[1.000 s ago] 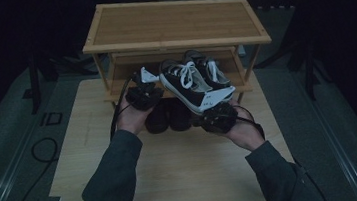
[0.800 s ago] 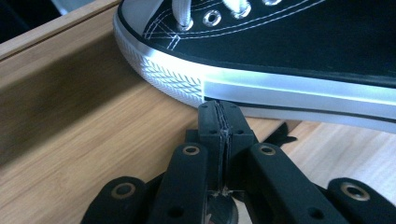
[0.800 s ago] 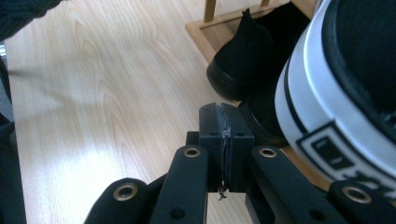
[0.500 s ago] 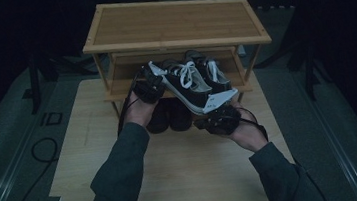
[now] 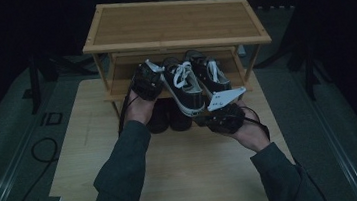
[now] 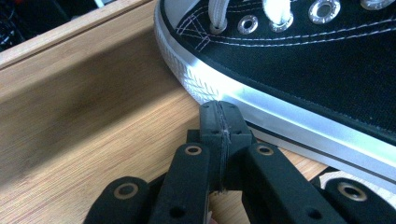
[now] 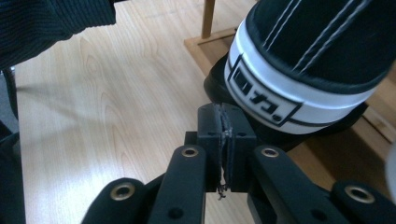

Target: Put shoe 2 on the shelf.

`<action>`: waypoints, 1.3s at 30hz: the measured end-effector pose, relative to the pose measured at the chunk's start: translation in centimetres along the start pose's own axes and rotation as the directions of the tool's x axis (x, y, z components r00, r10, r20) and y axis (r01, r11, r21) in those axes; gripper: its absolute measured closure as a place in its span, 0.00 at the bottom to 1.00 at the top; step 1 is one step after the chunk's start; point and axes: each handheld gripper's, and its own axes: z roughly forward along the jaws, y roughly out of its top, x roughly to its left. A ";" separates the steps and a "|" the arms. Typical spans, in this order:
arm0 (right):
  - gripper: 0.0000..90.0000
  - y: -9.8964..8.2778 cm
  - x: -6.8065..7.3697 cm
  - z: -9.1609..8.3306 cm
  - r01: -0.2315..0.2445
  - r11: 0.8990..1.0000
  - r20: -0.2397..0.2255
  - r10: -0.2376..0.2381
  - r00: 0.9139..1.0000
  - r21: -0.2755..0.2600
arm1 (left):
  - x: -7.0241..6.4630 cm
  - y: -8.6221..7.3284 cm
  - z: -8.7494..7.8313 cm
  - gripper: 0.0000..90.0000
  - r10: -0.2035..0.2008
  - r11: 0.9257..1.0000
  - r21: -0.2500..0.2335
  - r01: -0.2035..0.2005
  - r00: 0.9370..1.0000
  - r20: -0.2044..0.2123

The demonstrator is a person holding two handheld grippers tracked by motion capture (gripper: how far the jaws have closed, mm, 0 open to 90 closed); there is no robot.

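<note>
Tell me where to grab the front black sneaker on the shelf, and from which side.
Grip the black sneaker by its heel collar, coming from the person's side: the heel overhangs the shelf edge toward the closed right gripper, with its opening facing up. The laced toe points into the rack.

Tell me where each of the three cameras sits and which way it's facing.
High view: above the person's side, looking forward and down at the shoe rack; both forearms and the left gripper and right gripper show.
Left gripper view: on the left gripper, looking along shut jaws at the sneaker side, on the shelf.
Right gripper view: on the right gripper, jaws shut, facing the sneaker's heel; a sleeve shows.
Shared: the same sneaker.
</note>
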 end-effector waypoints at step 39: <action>1.00 2.4 0.0 3.3 0.000 1.000 0.024 0.001 1.000 -0.031 | 1.6 -1.5 -1.2 1.00 -0.018 1.000 -0.012 0.019 0.999 0.044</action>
